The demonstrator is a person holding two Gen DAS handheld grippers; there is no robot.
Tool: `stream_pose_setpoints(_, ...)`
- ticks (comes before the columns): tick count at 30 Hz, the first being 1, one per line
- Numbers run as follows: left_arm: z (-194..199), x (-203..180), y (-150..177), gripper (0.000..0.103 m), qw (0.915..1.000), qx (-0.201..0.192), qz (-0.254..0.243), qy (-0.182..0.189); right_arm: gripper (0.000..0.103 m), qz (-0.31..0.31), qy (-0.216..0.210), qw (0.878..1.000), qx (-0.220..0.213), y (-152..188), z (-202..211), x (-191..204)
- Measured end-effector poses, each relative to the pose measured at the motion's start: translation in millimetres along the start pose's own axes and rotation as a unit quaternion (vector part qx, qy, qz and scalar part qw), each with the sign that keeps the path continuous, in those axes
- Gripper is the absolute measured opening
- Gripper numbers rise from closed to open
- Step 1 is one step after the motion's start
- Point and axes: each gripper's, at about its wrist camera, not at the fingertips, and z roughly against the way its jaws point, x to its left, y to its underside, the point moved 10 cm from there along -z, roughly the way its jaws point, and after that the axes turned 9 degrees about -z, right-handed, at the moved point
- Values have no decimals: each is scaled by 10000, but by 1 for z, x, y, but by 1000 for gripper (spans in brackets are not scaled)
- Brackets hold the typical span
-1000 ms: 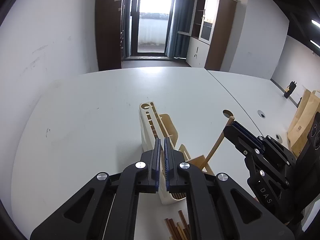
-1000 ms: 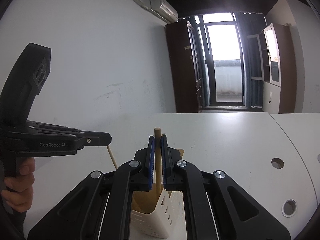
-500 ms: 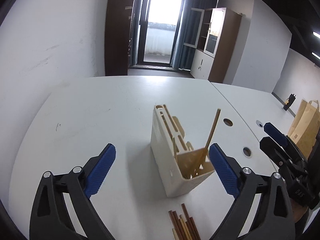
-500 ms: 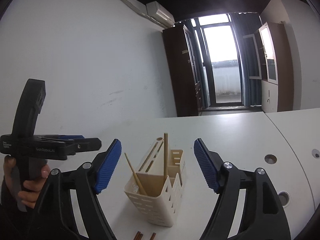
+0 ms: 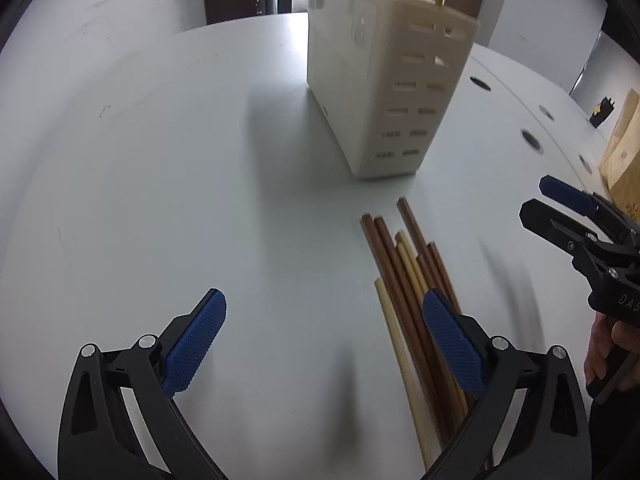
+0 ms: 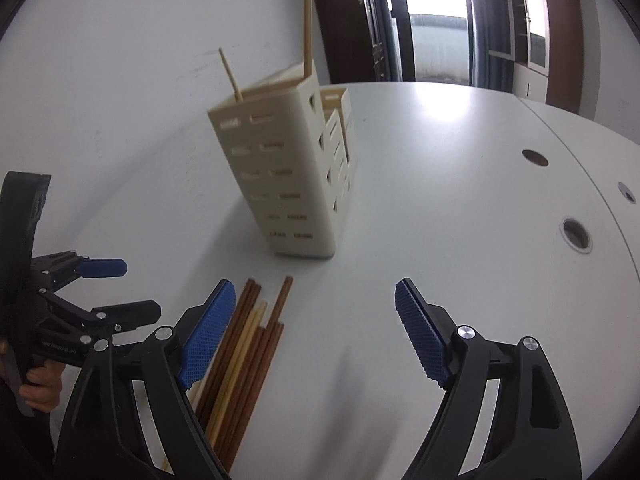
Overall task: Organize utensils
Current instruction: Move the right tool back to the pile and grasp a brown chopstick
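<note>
A cream slotted utensil holder stands on the white table, with pale chopsticks standing in it. It also shows in the right wrist view. A bundle of dark brown and pale chopsticks lies flat on the table in front of the holder, also in the right wrist view. My left gripper is open and empty, low over the table, its right finger over the bundle. My right gripper is open and empty, its left finger over the bundle.
The white table has round cable holes on its right side. A brown paper bag stands at the far right. The other gripper shows at each view's edge. A dark door and cabinet are behind.
Both grippers went from shut on chopsticks over the holder to open, leaving the sticks standing in it. Both then dropped low toward the bundle on the table.
</note>
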Motion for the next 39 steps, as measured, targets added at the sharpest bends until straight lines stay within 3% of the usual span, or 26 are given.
stream_pose_setpoints(1, -6, -3, 6, 96, 10000, 42, -25, -19, 82, 70, 27, 9999, 94, 9, -5, 1)
stream_pose_setpoints(2, -13, -5, 10, 95, 10000, 81, -44, -10, 75, 142, 41, 9997, 193, 16, -11, 4)
stream_pose_setpoints(5, -28, -8, 15, 82, 9998, 191, -60, 46, 42, 294, 140, 9982, 500, 31, -34, 7)
stream_pose_setpoints(6, -33, -11, 16, 76, 9996, 252, -58, 145, 39, 339, 159, 9976, 575, 34, -39, 9)
stream_pose_setpoints(14, -36, -20, 19, 74, 9993, 268, -147, 230, 36, 448, 184, 9961, 737, 44, -55, 15)
stream_pose_setpoints(19, -34, -19, 15, 66, 9990, 254, -78, 368, 33, 588, 220, 9953, 742, 52, -64, 20)
stream_pose_setpoints(24, -35, -16, 10, 65, 9992, 261, -36, 308, 17, 736, 469, 9943, 611, 54, -65, 18)
stream_pose_setpoints(26, -34, -16, 9, 59, 9991, 270, -19, 323, 13, 660, 441, 9950, 599, 54, -65, 12)
stream_pose_setpoints(28, -35, -17, 8, 46, 9991, 290, -60, 287, 11, 644, 443, 9952, 586, 53, -65, 8)
stream_pose_setpoints(30, -33, -18, 8, 41, 9990, 288, -115, 328, 10, 629, 423, 9954, 582, 54, -66, 8)
stream_pose_setpoints(34, -32, -26, 7, 18, 9978, 318, -155, 557, 10, 585, 387, 9958, 580, 47, -68, 2)
stream_pose_setpoints(38, -33, -27, 5, 13, 9977, 335, -175, 560, 10, 580, 381, 9959, 575, 45, -70, -1)
stream_pose_setpoints(39, -33, -27, 5, 18, 9980, 341, -177, 496, 10, 571, 374, 9960, 573, 45, -70, -1)
